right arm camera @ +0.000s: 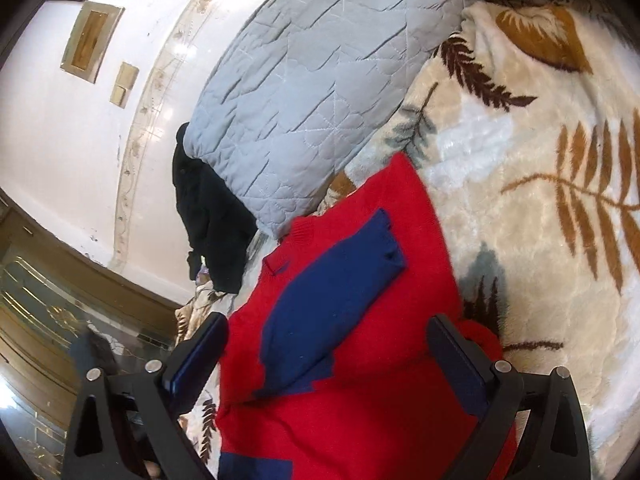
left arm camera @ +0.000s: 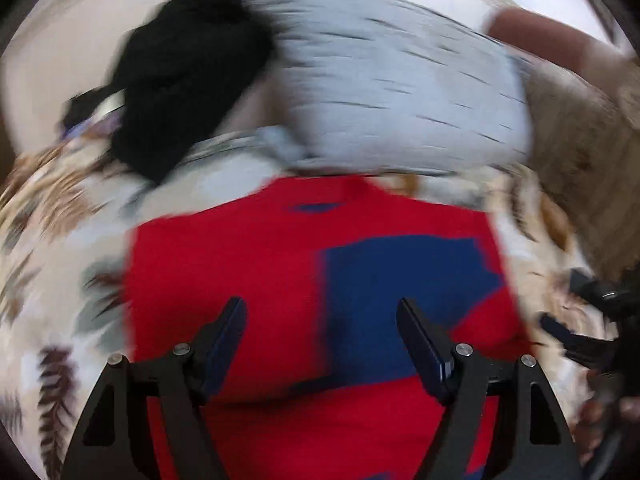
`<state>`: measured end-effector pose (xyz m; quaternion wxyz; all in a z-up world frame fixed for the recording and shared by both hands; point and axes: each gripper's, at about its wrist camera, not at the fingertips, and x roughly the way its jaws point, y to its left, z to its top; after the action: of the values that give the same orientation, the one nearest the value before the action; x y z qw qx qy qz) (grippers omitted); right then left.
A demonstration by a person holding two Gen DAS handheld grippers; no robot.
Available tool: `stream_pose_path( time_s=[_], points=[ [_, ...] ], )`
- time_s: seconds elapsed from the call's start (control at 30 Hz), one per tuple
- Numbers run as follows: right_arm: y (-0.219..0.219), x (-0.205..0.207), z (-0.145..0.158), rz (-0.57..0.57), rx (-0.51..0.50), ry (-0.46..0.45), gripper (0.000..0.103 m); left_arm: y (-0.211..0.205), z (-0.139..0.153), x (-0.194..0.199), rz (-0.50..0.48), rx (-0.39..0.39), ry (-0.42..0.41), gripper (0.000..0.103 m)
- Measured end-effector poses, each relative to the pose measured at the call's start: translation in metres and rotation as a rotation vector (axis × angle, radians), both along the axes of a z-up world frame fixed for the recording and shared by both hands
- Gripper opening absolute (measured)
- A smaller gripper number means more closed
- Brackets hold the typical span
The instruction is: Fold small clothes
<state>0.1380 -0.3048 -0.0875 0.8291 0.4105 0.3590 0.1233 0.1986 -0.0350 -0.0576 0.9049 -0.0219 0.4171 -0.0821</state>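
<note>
My left gripper (left arm camera: 320, 332): fingers spread wide, nothing between them, hanging over the near half of the sweater; this view is smeared.
My right gripper (right arm camera: 328, 350): fingers released and apart, nothing pinched, poised above the sweater's near part.
Sweater (right arm camera: 360, 360): red knit, spread flat on the blanket right under both my grippers, its collar at the far end.
Blue sleeve (right arm camera: 332, 296): folded across the sweater's chest, cuff pointing away from me toward the collar.
Blanket (right arm camera: 540, 240): cream plush with brown and grey leaf prints, lying under the sweater and reaching out on both sides of it.
Quilt (right arm camera: 300, 100): pale blue, bunched just beyond the sweater's collar.
Black garment (right arm camera: 212, 220): crumpled beside the quilt, beyond the sweater.
Wall (right arm camera: 80, 140): white, far behind the sweater.
</note>
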Motion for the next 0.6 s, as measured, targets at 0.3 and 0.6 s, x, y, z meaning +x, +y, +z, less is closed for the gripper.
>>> stream_pose_path(
  time_s=[0.3, 0.6],
  points=[
    [0.017, 0.022, -0.014, 0.051, 0.037, 0.055, 0.1, 0.113, -0.042, 0.003, 0.285, -0.079, 0.059, 0.078],
    [0.029, 0.064, -0.036, -0.025, -0.086, 0.252, 0.007, 0.124, -0.061, -0.002, 0.286, -0.122, 0.096, 0.078]
  ],
)
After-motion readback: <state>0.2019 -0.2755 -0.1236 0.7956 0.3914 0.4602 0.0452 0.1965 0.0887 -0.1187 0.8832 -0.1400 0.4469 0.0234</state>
